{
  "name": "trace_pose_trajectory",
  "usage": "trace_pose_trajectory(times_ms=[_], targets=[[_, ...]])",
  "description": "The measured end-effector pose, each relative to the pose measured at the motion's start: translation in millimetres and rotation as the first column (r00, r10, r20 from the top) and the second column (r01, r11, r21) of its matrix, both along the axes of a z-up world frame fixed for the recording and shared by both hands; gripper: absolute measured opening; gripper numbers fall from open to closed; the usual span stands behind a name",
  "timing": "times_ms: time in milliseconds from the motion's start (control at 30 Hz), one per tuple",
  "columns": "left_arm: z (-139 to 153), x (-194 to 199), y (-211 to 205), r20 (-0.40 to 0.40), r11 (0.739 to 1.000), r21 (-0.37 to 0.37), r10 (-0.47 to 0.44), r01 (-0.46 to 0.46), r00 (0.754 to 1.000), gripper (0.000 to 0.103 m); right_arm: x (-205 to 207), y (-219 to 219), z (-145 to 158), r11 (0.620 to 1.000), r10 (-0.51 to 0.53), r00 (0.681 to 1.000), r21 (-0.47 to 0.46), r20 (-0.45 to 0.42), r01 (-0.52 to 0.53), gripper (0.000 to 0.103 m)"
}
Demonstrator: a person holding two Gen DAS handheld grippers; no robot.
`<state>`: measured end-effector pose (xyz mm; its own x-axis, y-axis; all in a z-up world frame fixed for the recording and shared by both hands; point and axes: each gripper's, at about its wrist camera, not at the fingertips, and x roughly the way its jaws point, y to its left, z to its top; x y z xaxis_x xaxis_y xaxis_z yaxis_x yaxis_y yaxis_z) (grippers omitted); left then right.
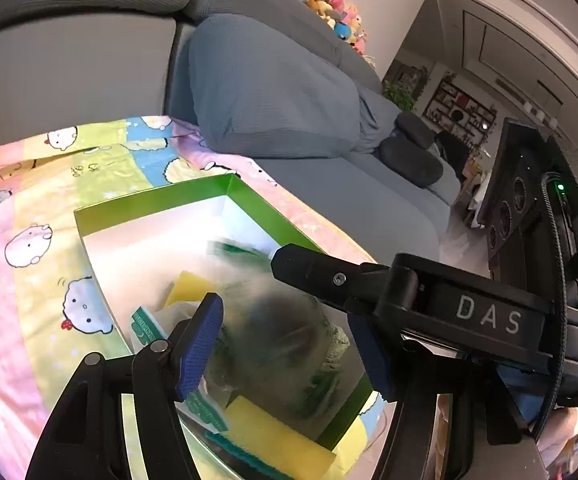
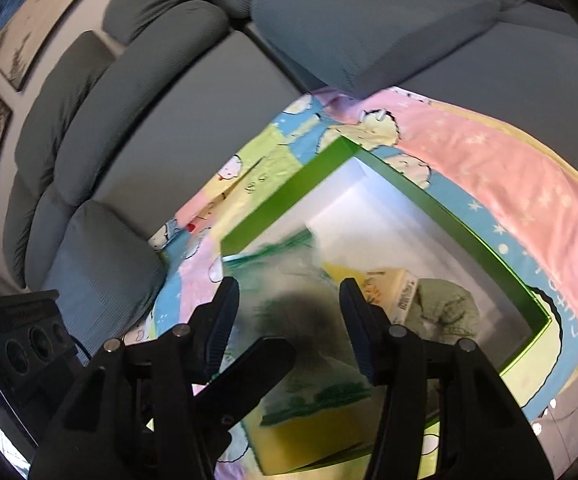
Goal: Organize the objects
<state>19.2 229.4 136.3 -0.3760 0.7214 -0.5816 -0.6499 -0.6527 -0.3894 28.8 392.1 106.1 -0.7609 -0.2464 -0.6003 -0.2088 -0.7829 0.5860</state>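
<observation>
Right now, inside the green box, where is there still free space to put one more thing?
The far part of the green cardboard box is bare white floor, bordered by its far corner walls. The near half is crowded: yellow sponges, a grey-green cloth and blurred packets.

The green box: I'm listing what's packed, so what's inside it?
Inside the green box: yellow sponges, a greenish cloth, a small carton. A blurred packet covers the rest.

"DAS" — white letters on right gripper (image 1: 289,258).
</observation>
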Motion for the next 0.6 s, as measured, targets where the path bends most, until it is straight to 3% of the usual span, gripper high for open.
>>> trace_pose_trajectory(times_ms=[67, 133, 267, 600], targets=[[2, 4, -1, -0.003, 1.0, 0.005, -0.003, 0.003, 1.0, 0.065, 1, 2, 1, 1.0, -0.02, 1.0, 0.016, 0.001, 0.02, 0.066], [5, 7, -3, -0.001, 1.0, 0.008, -0.003, 0.003, 1.0, 0.066, 5, 1, 6, 0.999, -0.034, 0.999, 0.035, -0.013, 0.034, 0.067], [10, 9, -8, 0.004, 1.0, 0.005, 0.0, 0.0, 1.0, 0.079, 12, -1, 15, 0.995, -0.057, 0.998, 0.077, -0.032, 0.059, 0.076], [24, 18, -29, -0.049, 0.999, -0.004, 0.035, -0.035, 0.998, 0.082, 28, -10, 35, 0.98, -0.095, 0.994, 0.17, -0.052, 0.102, 0.079]])
